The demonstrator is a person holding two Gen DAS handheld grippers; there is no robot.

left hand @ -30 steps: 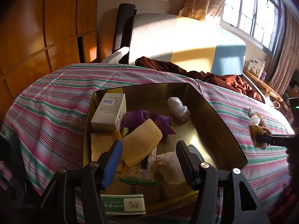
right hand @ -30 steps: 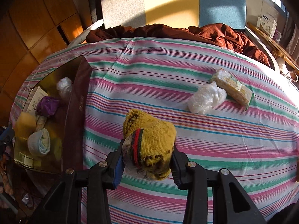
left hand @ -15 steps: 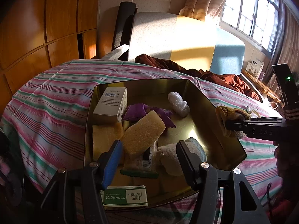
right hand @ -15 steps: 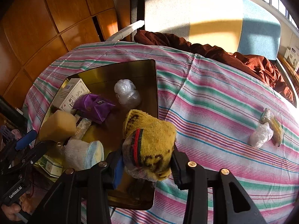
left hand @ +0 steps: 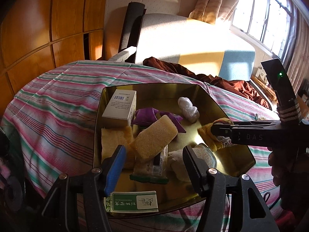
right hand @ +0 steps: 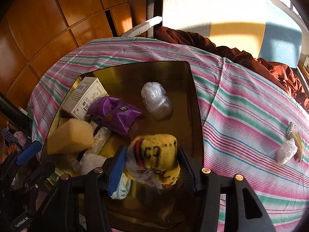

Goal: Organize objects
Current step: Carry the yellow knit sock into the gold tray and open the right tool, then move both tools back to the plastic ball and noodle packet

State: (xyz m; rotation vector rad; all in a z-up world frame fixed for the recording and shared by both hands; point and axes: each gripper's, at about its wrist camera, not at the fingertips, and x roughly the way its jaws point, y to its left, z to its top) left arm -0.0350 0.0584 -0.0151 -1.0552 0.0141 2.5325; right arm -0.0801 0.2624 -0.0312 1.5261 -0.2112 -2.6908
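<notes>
Since a second ago the right gripper [right hand: 150, 166] has carried the yellow sock [right hand: 154, 160] from over the striped bedspread [right hand: 241, 116] to above the gold tin [right hand: 193, 89], and its jaws are now opening, the sock between them but the pads drawing clear of its sides. The left gripper [left hand: 154, 166] hovers at the tin's near edge, jaws apart and empty. Inside lie a white box [left hand: 119, 108], a sponge [left hand: 154, 135] and a purple packet [right hand: 115, 114]

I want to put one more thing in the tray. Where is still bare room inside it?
Bare floor lies along the tray right wall, between the plastic bag and the yellow sock. The left side is crowded: box, purple packet, sponge.
</notes>
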